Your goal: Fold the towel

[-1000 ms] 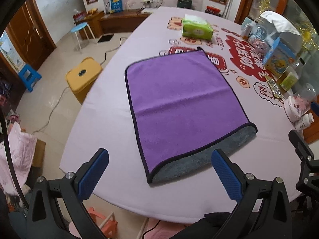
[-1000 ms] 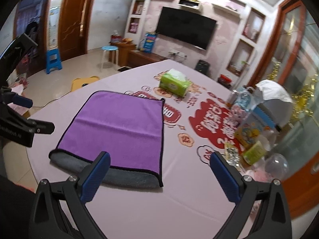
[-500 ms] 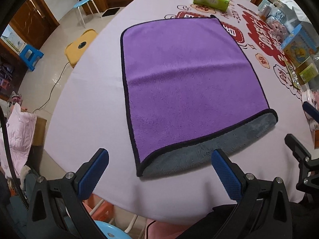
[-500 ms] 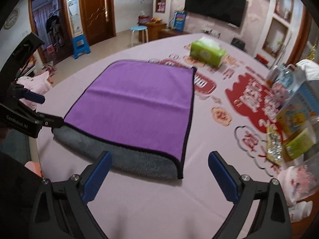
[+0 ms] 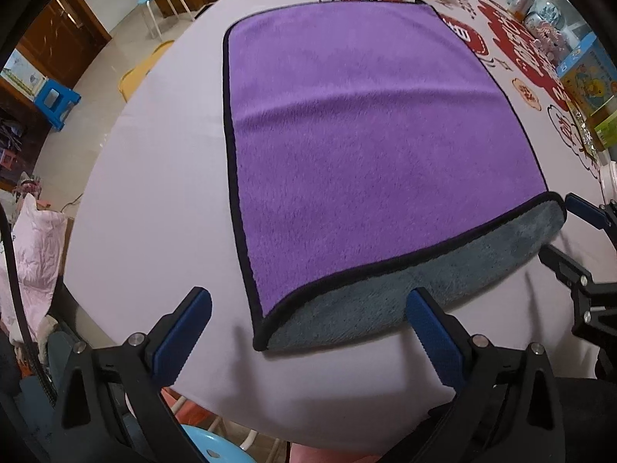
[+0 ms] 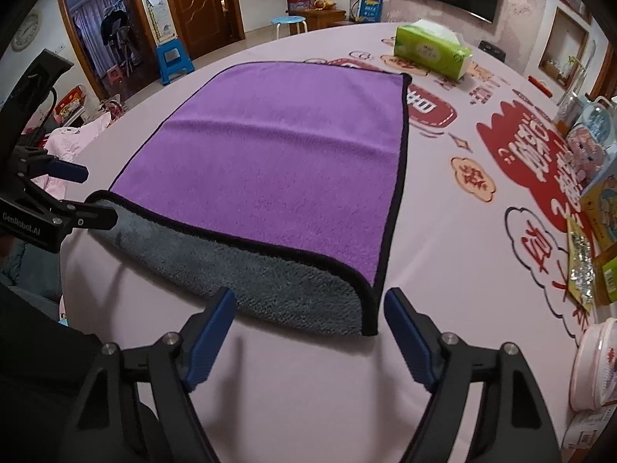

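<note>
The left tool point(image 5: 306, 318), pads apart, is straddling the lower-left corner of the purple towel point(image 5: 366, 127) lying flat on the table point(image 5: 154, 193); the right tool point(image 6: 308, 308), likewise apart, is framing the lower-right corner, probably for a paired corner lift.
</note>
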The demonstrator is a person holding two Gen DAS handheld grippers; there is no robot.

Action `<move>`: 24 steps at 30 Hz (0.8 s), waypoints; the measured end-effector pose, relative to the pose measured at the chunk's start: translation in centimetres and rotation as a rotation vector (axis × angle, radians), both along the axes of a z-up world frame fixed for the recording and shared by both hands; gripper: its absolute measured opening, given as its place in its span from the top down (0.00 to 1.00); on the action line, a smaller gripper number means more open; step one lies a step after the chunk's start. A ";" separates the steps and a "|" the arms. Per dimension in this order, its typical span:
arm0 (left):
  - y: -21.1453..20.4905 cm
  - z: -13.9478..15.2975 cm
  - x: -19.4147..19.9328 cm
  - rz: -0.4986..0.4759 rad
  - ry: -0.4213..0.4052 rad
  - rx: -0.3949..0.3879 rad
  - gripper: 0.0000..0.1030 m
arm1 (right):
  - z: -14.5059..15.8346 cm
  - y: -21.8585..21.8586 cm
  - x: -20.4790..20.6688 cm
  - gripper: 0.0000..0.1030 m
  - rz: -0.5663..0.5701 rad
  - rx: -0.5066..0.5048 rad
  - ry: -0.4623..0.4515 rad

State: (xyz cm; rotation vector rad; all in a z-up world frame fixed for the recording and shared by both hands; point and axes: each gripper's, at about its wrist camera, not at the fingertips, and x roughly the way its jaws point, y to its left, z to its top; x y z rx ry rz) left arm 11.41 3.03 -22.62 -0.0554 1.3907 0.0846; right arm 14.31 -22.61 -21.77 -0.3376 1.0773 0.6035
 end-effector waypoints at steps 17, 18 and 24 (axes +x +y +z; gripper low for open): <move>-0.6 -0.6 -1.6 -0.005 0.013 -0.044 0.44 | 0.2 -1.0 -0.1 0.69 -0.023 0.001 -0.011; -0.5 -0.6 -1.7 -0.001 0.011 -0.046 0.46 | 0.2 -1.1 -0.1 0.72 -0.024 0.001 -0.011; 0.0 -0.4 -2.3 0.021 0.006 -0.055 0.64 | 0.3 -1.3 -0.5 0.82 -0.026 -0.005 -0.016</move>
